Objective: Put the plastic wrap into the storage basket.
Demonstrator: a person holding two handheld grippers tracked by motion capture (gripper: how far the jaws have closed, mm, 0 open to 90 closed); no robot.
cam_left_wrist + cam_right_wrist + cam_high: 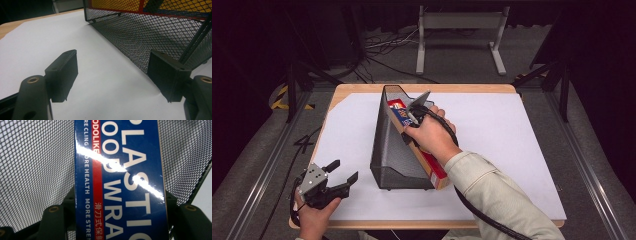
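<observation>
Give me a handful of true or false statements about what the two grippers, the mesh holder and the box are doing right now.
1. The right gripper is shut on the plastic wrap box. True.
2. The left gripper holds the black mesh file holder. False: its jaws are open, beside the holder.
3. The box is inside the holder. True.
4. The holder stands on bare wood. False: it stands on the white sheet.

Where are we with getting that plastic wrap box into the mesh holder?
Partly in. The plastic wrap box lies slanted inside the black mesh holder, its near end reaching past the holder's low front. The right gripper is shut on the box; letting go is what looks left. The left gripper is open beside the holder, holding nothing.
</observation>
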